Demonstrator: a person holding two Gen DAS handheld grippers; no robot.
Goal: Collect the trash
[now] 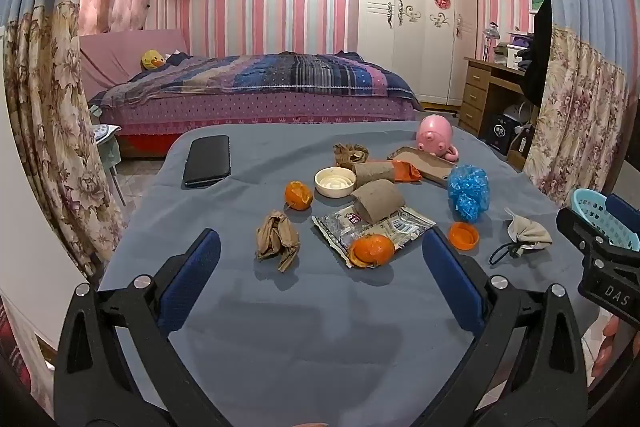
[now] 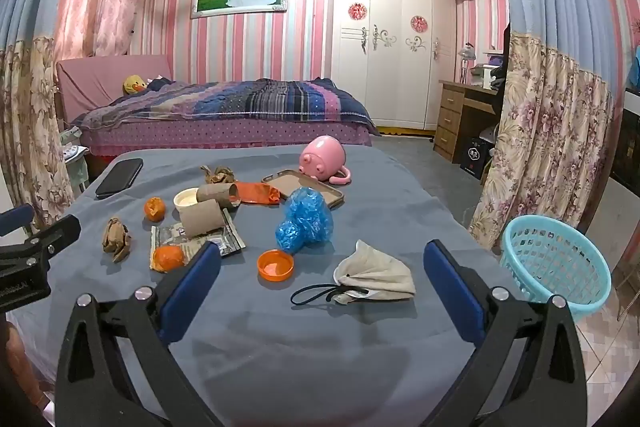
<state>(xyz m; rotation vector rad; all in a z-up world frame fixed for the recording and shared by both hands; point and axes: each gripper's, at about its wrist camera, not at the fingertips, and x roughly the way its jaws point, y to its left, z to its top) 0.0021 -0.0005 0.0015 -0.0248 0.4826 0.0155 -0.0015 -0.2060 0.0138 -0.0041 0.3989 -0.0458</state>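
both grippers hover low over the near edge of the table [image 1: 320,339], which is draped in a grey-blue cloth. the left gripper [image 1: 320,279] has its blue-padded fingers spread wide, nothing between them, pointing toward the crumpled brown paper [image 1: 278,239] and the orange peel [image 1: 372,249] that sits on a silver wrapper [image 1: 340,227]. the right gripper [image 2: 320,283] is spread just as wide and holds nothing, and right ahead of it lies a used face mask [image 2: 376,277] with its black ear loop trailing left, and an orange cap [image 2: 275,265] just beside that. behind the cap, a bunched blue plastic bag [image 2: 305,219]. a cardboard tube [image 2: 202,219] rests on the wrapper, a second tube [image 2: 218,195] behind it, a small white bowl [image 2: 187,198] at its left and another orange peel [image 2: 155,209] left of that. farther back, an orange wrapper [image 2: 258,193], more crumpled paper [image 2: 218,174], a tan phone case [image 2: 302,187] and a pink mug [image 2: 322,157] tipped on its side. a black phone [image 2: 119,178] lies at the far left corner. a light blue basket [image 2: 556,263] stands off the table's right side, near the right gripper.
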